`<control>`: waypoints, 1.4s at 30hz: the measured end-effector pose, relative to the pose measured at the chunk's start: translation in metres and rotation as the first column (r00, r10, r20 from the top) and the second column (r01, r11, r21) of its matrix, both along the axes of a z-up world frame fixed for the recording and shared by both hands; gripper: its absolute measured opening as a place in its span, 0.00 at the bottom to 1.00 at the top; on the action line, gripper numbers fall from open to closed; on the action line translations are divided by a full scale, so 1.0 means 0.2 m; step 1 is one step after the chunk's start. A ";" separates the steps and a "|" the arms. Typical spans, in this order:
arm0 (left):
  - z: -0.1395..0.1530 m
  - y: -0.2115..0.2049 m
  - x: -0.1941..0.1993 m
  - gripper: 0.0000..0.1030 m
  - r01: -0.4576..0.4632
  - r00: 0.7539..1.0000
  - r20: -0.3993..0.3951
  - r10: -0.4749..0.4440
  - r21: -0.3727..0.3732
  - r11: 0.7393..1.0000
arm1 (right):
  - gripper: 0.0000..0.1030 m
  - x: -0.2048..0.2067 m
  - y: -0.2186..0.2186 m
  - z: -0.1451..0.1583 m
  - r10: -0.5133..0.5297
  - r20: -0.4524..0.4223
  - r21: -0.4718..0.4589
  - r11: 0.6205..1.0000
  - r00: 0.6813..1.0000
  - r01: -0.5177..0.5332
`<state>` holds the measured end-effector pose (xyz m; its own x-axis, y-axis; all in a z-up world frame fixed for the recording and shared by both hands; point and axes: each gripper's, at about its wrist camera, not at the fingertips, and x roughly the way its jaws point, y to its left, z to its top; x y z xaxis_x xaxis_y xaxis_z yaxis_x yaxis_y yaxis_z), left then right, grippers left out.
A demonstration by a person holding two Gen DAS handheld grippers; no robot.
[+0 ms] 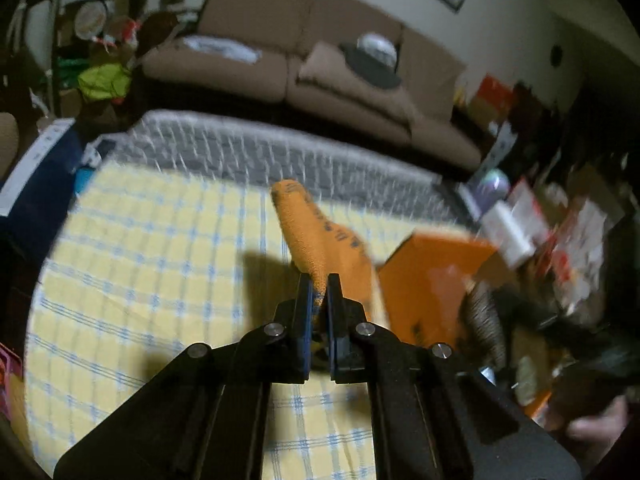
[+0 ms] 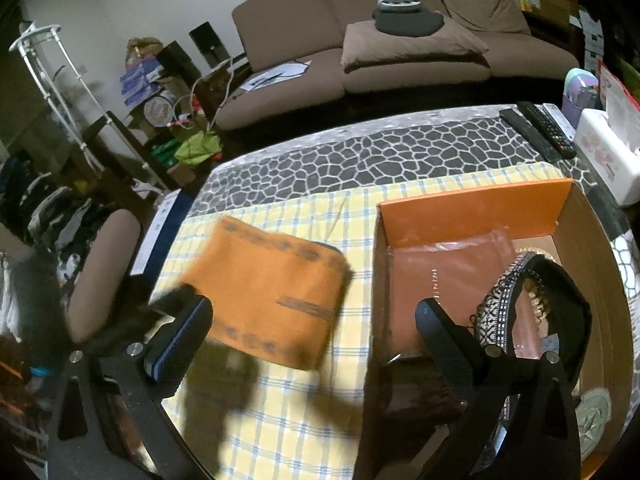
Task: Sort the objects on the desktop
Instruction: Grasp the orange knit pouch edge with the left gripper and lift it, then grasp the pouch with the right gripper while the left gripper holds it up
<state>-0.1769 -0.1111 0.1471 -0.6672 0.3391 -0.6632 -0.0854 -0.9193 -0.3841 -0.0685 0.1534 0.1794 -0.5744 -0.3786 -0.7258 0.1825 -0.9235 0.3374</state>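
Observation:
My left gripper (image 1: 319, 280) is shut on an orange cloth pouch with dark print (image 1: 316, 236) and holds it in the air above the yellow checked cloth (image 1: 160, 260). The pouch also shows in the right wrist view (image 2: 272, 296), blurred, left of the box. My right gripper (image 2: 314, 314) is open and empty, its right finger over the orange cardboard box (image 2: 472, 204). Inside the box lie a brown plastic-wrapped item (image 2: 440, 280) and a black patterned headband (image 2: 532, 280).
Two remote controls (image 2: 536, 128) and a white tissue box (image 2: 608, 152) sit at the table's far right. A grey patterned cloth (image 2: 400, 148) covers the far table. A brown sofa (image 2: 400, 40) stands behind. A chair (image 2: 104, 268) is at the left.

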 end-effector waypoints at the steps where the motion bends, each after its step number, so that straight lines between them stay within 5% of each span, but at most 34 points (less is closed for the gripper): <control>1: 0.05 -0.03 0.01 0.06 -0.005 1.000 -0.018 0.005 0.012 1.000 | 1.00 0.00 -0.01 0.00 0.008 -0.003 -0.001 1.000 1.000 -0.008; 9: 0.33 -0.19 0.12 0.06 -0.023 0.992 -0.123 0.034 0.087 0.996 | 1.00 0.03 -0.12 -0.01 0.089 -0.006 0.022 0.996 0.996 -0.089; 15: 0.38 -0.21 0.16 0.06 -0.025 0.990 -0.139 0.038 0.093 0.995 | 1.00 0.08 -0.26 -0.02 0.201 -0.024 0.024 0.979 0.979 -0.200; 22: 0.43 -0.19 0.20 0.06 -0.003 0.988 -0.152 0.019 0.103 0.995 | 1.00 0.17 -0.51 -0.04 0.403 -0.038 0.054 0.914 0.914 -0.401; 26: 0.47 -0.15 0.23 0.06 0.028 0.985 -0.170 -0.008 0.117 0.993 | 0.99 0.20 -0.60 -0.06 0.394 -0.071 0.121 0.915 0.917 -0.384; 29: 0.51 -0.11 0.25 0.06 0.052 0.982 -0.185 -0.027 0.130 0.990 | 0.86 0.18 -0.60 -0.08 0.349 -0.092 0.142 0.932 0.933 -0.335; 32: 0.53 -0.08 0.26 0.06 0.070 0.981 -0.192 -0.040 0.151 0.986 | 0.61 0.16 -0.55 -0.09 0.291 -0.093 0.106 0.954 0.952 -0.281; 34: 0.54 -0.07 0.25 0.06 0.080 0.981 -0.190 -0.047 0.169 0.982 | 0.27 0.13 -0.50 -0.08 0.250 -0.098 0.067 0.967 0.963 -0.244; 35: 0.53 -0.06 0.25 0.06 0.086 0.981 -0.187 -0.052 0.182 0.980 | 0.21 0.12 -0.46 -0.08 0.227 -0.100 0.053 0.974 0.969 -0.222; 42: 0.51 0.08 0.23 0.06 0.161 0.976 -0.179 -0.122 0.220 0.962 | 0.17 0.09 -0.17 0.00 0.070 -0.126 -0.009 0.997 0.990 -0.071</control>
